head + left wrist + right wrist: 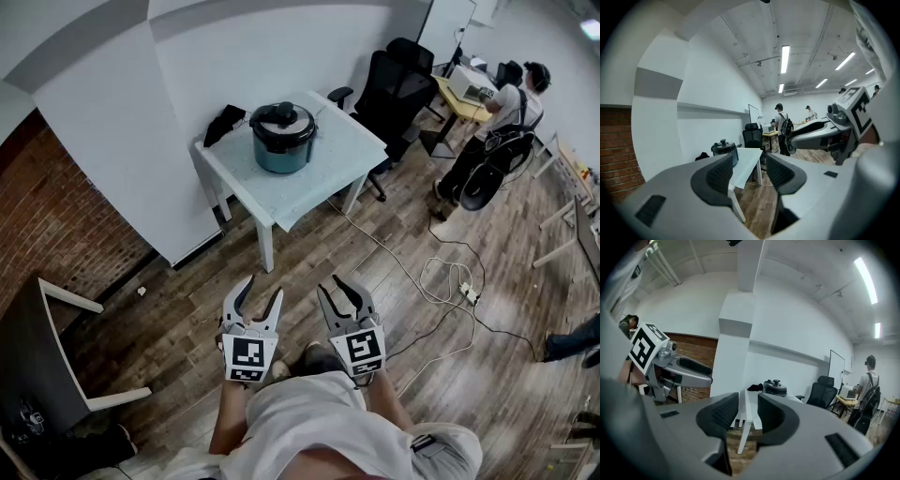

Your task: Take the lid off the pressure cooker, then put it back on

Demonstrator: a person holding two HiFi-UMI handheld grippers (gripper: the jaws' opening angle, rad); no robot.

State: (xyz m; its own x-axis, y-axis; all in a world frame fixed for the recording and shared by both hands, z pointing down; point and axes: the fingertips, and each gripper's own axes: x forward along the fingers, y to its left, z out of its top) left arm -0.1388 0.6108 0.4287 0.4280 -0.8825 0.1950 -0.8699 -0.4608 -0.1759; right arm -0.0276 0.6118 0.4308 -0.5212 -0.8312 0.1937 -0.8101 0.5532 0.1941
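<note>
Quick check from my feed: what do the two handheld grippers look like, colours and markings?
Both the left gripper and right gripper are light grey, with two curved jaws lined with dark ribbed pads. Each carries a white cube with black square markers. No cables show.

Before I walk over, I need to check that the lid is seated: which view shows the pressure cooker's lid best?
The head view: it looks down on the lid, showing its whole top and knob on the pressure cooker. The left gripper view and the right gripper view show it only small, distant and side-on.
</note>
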